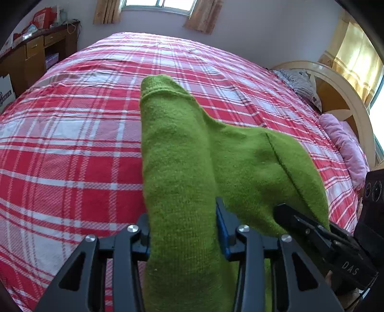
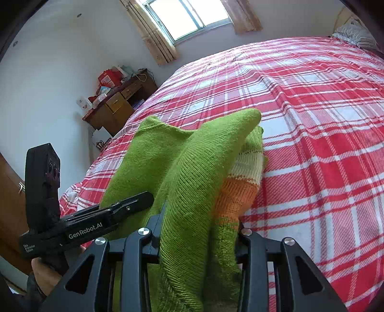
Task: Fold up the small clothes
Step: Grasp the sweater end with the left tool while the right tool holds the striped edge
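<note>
Two grippers hold one green knitted sweater (image 1: pixel 192 168) up over the big bed (image 1: pixel 72 144). We see our left gripper (image 1: pixel 183 230) with its two black fingers squeezed on a thick bunch of the green knit. Our right gripper (image 2: pixel 199 230) pinches another bunch of the same sweater, where we also see an orange band and a cream band in the wool. The two grippers are close side by side, and each one shows in the other's view.

We see the bed under the sweater, covered by a red, pink and white checked sheet that lies mostly flat with small wrinkles. At the head of the bed there is a curved pale headboard (image 1: pixel 345 96). A striped grey pillow (image 1: pixel 300 84) leans by the headboard, and a pink pillow (image 1: pixel 345 146) lies next to it at the bed's edge.

Past the far side of the bed the wall is pale, with a bright window (image 2: pixel 187 16) and tan curtains. Beside the bed, in the corner, stands a brown wooden desk (image 2: pixel 115 108) with drawers and red boxes piled on top.
</note>
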Demonstrator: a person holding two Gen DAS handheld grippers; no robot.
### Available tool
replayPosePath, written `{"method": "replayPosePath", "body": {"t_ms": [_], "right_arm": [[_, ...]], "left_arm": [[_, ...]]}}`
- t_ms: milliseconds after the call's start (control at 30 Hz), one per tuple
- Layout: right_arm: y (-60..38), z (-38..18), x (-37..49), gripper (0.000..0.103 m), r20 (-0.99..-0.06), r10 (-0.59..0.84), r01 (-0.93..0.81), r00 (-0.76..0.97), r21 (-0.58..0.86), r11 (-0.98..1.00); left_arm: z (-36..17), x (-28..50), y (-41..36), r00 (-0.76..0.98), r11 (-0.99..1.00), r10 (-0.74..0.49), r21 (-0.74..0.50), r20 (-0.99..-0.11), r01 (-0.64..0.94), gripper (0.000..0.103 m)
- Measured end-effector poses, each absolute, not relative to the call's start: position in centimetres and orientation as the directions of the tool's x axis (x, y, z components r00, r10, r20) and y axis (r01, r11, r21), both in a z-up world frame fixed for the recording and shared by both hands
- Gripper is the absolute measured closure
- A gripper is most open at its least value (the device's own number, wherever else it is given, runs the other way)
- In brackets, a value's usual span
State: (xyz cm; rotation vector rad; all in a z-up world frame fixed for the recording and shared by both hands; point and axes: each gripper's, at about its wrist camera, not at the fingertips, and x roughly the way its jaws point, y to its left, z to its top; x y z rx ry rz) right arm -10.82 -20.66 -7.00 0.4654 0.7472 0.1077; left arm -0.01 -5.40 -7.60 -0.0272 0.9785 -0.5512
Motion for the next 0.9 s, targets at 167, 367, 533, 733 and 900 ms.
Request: {"method": "replayPosePath", "body": {"t_ms": [167, 367, 533, 733, 900], "right_arm": [[-19.9, -6.7, -11.5, 0.066, -0.627, 0.242, 0.069, 0.741, 0.429, 0.901], [-19.0, -5.7, -11.8, 0.066, -0.616, 0.225, 0.054, 0.755, 0.401, 0.914], [-18.3, -5.3, -11.8, 0.066, -0.606, 0.231, 0.041, 0.761, 0.401, 0.915], [-17.1, -5.0, -11.2, 0.066, -0.599, 0.244, 0.018, 0.762, 0.397, 0.917], [-16.1, -4.8, -10.6, 0.066, -0.593, 0.26, -0.001, 0.762, 0.4, 0.917]], "left_arm": [[-7.1, -0.6, -5.3, 0.452, 0.868, -0.441, -0.24, -0.775, 0.435, 0.061], [-6.2, -0.8, -4.5, 0.478, 0.872, -0.435, -0.225, -0.763, 0.435, 0.061], [-5.8, -0.9, -3.7, 0.496, 0.88, -0.426, -0.218, -0.757, 0.423, 0.061], [-5.6, -0.7, -2.6, 0.512, 0.89, -0.412, -0.215, -0.754, 0.402, 0.062], [-5.3, -0.5, -1.4, 0.526, 0.899, -0.402, -0.214, -0.749, 0.382, 0.062]]}}
